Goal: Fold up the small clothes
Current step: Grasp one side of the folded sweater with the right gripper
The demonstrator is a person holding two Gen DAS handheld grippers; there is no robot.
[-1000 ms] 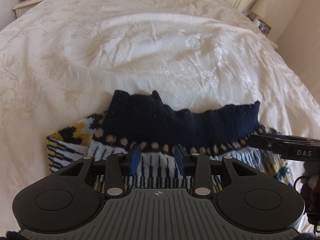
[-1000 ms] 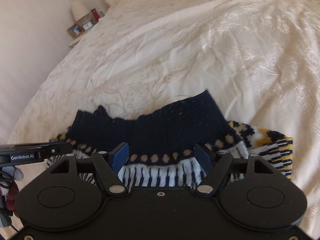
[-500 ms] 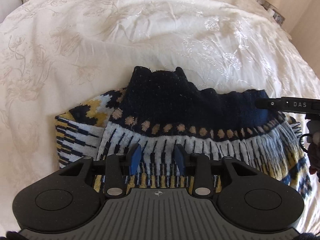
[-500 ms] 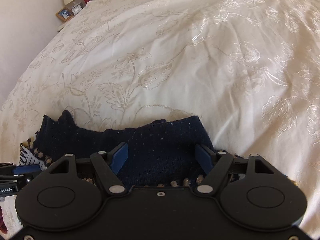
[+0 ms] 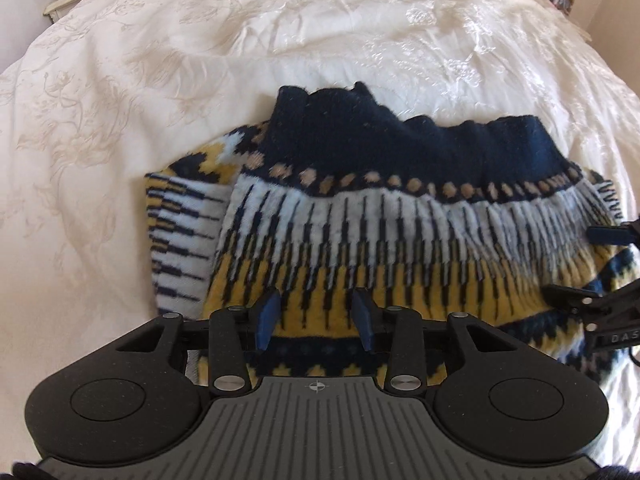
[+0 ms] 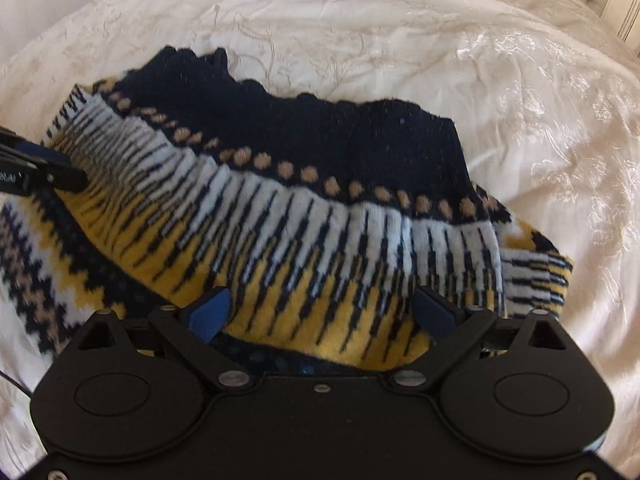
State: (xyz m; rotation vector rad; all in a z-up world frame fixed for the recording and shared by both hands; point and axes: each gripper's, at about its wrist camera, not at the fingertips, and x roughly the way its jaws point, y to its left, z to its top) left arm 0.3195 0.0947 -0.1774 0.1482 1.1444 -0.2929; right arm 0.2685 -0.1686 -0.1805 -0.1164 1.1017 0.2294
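Both black tools, left tool (image 5: 316, 322) and right tool (image 6: 320, 314), carry 2 blue pads, silver screws, seemingly ribbed housing.

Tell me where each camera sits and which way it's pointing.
Left wrist: rides the left gripper, looking forward and down at the patterned sweater on the bedspread; right gripper enters at right.
Right wrist: rides the right gripper, same sweater; left gripper at left.
Shared: sweater, bedspread, each other's gripper.
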